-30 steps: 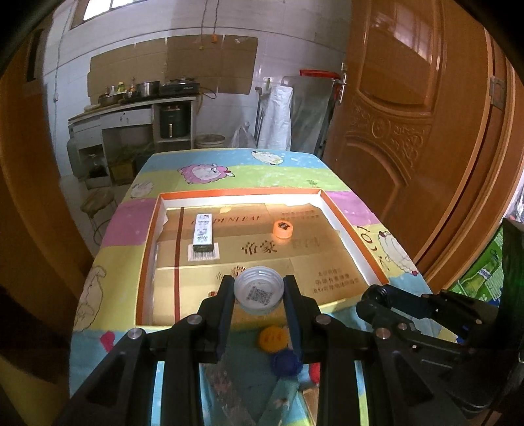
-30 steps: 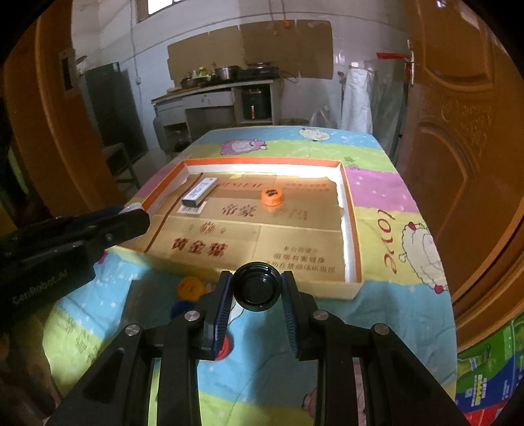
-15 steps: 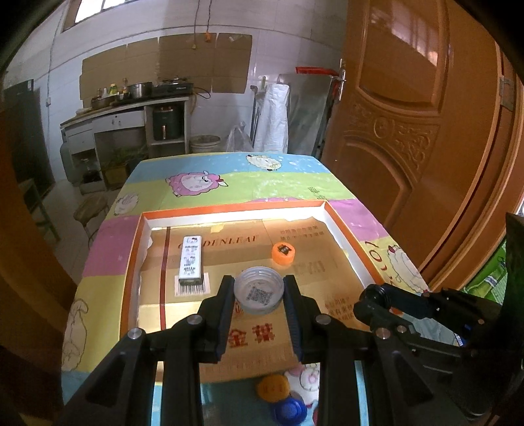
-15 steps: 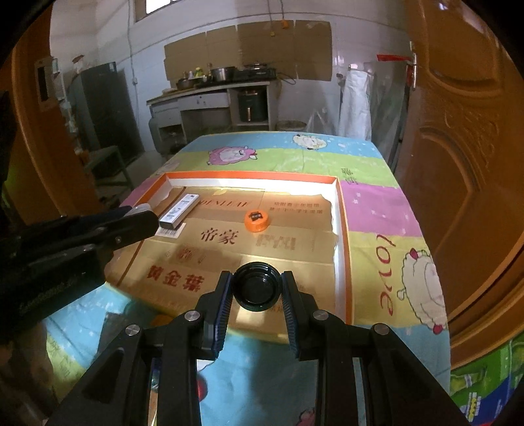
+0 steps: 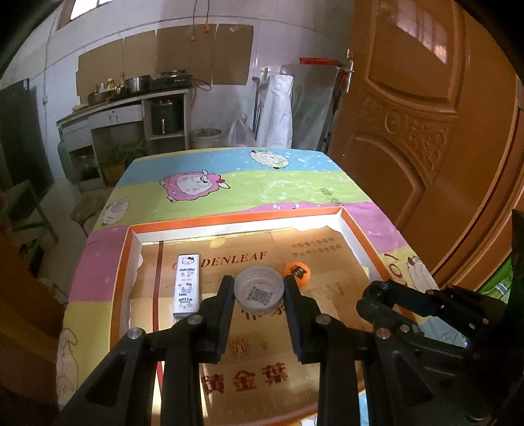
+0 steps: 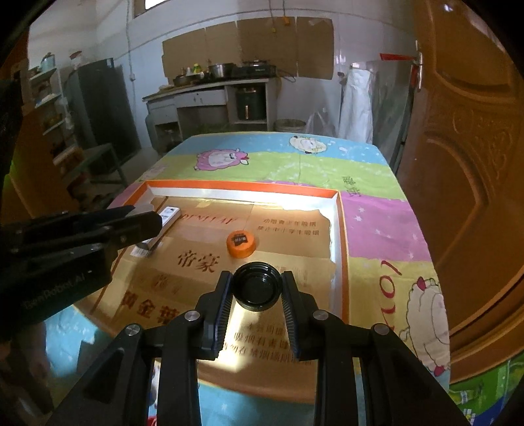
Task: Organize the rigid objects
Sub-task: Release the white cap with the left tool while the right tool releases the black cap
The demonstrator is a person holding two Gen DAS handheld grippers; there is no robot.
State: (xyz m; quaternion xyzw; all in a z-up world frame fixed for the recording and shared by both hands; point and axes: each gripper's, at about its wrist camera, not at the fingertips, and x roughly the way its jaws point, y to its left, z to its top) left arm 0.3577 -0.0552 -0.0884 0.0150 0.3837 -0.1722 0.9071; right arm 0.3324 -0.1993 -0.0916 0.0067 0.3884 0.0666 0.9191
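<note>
Left gripper point(image 5: 258, 295) clenched a white cap point(image 5: 258, 292), hollow side up (QR code inside), over the tray point(image 5: 229, 223). Right gripper point(image 6: 257, 292) clenched a black cap point(image 6: 257, 291), hollow up. In the tray: orange cap point(image 6: 241, 243), white tin point(image 5: 187, 287) lying lengthwise, pointing away.

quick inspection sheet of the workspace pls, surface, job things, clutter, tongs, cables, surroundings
surface: table under a cartoon sheep cloth
job's things: orange-rimmed tray lined with cardboard, holding a white tin and an orange cap
clutter: nothing seen
grippers: left tongs shut on white cap; right tongs shut on black cap, both over the tray
cables: wires hanging on the back wall
surroundings: wooden door at right, kitchen counter with pots behind
</note>
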